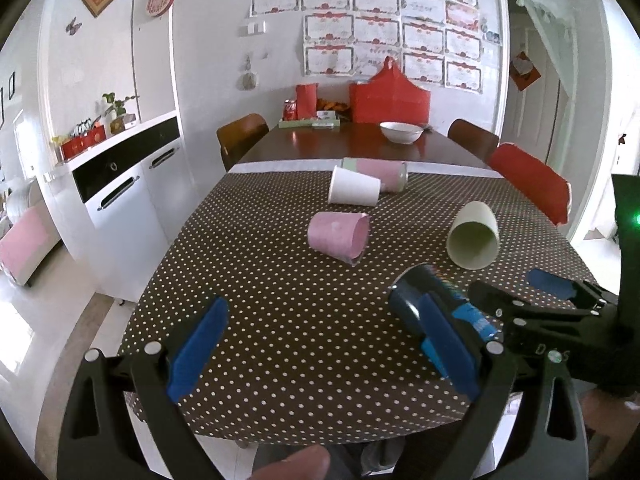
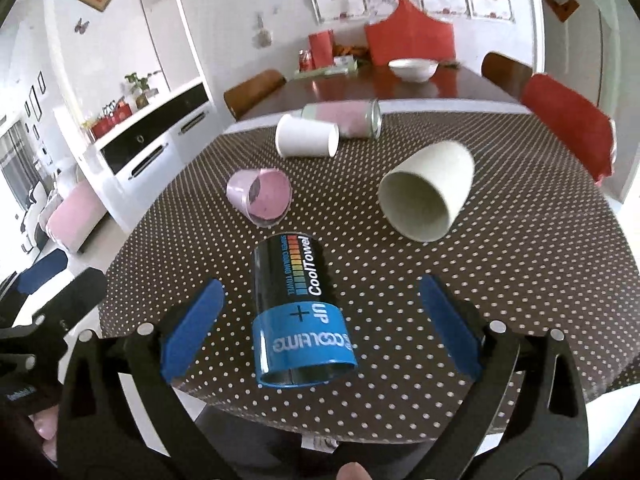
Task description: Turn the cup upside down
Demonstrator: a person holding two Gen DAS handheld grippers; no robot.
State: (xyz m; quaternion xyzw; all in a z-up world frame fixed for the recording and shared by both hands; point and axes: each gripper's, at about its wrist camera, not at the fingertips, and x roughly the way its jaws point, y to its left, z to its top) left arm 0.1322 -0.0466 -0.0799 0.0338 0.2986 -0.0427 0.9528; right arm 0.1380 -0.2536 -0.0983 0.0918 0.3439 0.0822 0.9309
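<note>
Cup (image 2: 298,312), black with blue band, on its side between right gripper's (image 2: 320,328) wide-apart jaws.

Each handheld gripper, the left gripper (image 1: 324,354) and the right gripper (image 2: 320,328), is built from black plastic arms with triangular cut-outs. Blue pads (image 1: 197,350) are fitted along the inner faces of the fingers, and round silver screws (image 1: 152,347) are set at the joints. Bare skin of a finger (image 1: 296,462) is seen beneath.

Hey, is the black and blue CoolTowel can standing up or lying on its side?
Lying on its side. The CoolTowel can rests lengthwise on the dotted tablecloth, open blue end toward the camera, between the right claw fingers, untouched.
</note>
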